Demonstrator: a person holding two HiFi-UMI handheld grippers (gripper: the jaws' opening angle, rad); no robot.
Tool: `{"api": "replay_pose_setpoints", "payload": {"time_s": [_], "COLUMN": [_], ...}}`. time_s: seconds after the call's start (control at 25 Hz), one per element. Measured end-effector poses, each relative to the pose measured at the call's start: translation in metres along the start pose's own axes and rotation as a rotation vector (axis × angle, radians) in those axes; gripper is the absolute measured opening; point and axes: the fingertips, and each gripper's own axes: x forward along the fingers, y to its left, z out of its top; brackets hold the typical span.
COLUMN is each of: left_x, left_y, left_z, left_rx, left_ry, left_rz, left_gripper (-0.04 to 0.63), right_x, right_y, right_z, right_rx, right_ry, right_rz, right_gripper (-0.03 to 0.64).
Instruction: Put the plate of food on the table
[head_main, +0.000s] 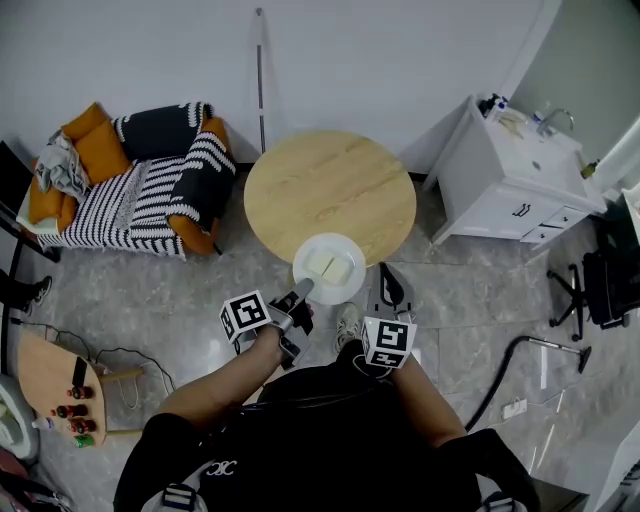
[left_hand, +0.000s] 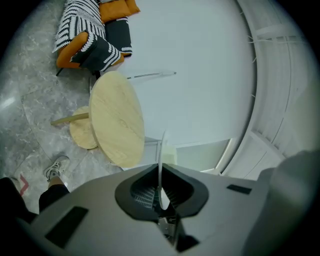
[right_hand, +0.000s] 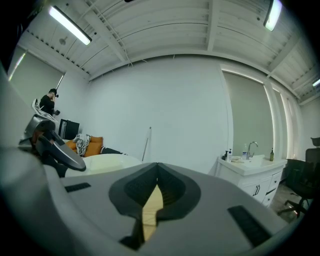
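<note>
A white plate (head_main: 345, 252) carrying pale yellow pieces of food (head_main: 328, 266) hangs over the near edge of the round wooden table (head_main: 330, 185). My left gripper (head_main: 304, 287) is shut on the plate's near-left rim. In the left gripper view the plate (left_hand: 160, 155) shows edge-on as a thin white line between the pads of the left gripper (left_hand: 161, 175), with the table (left_hand: 117, 120) beyond. I cannot tell whether the plate rests on the tabletop. My right gripper (head_main: 385, 270) hovers right of the plate, shut and empty; the right gripper (right_hand: 157, 167) shows its tips touching.
A striped sofa (head_main: 150, 190) with orange cushions stands to the left. A white sink cabinet (head_main: 515, 175) is at the right, with a black office chair (head_main: 600, 285) beyond it. A pole (head_main: 261, 80) leans on the wall. A low board with bottles (head_main: 60, 385) lies at the lower left.
</note>
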Motion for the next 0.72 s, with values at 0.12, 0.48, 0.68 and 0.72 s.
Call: {"api": "replay_pose_setpoints", "payload": {"time_s": [0.12, 0.48, 0.68, 0.72], "left_x": [0.017, 0.081, 0.12, 0.128], "left_y": [0.002, -0.001, -0.006, -0.007], "left_z": [0.009, 0.032, 0.049, 0.053], "left_rx": [-0.006, -0.025, -0.026, -0.028], "left_ry": [0.01, 0.038, 0.045, 0.042], "left_rz": [0.019, 0.058, 0.079, 0.079], "left_gripper": [0.02, 0.02, 0.02, 0.02], "right_x": [0.017, 0.071, 0.106, 0.114], "right_y": [-0.008, -0.048, -0.072, -0.076], "right_z": [0.001, -0.004, -0.005, -0.005], "right_rx": [0.002, 0.016, 0.037, 0.04], "right_ry": [0.007, 0.045, 0.059, 0.061], "right_rz": [0.009, 0.005, 0.016, 0.021], "right_gripper": [0.008, 0.008, 0.008, 0.008]}}
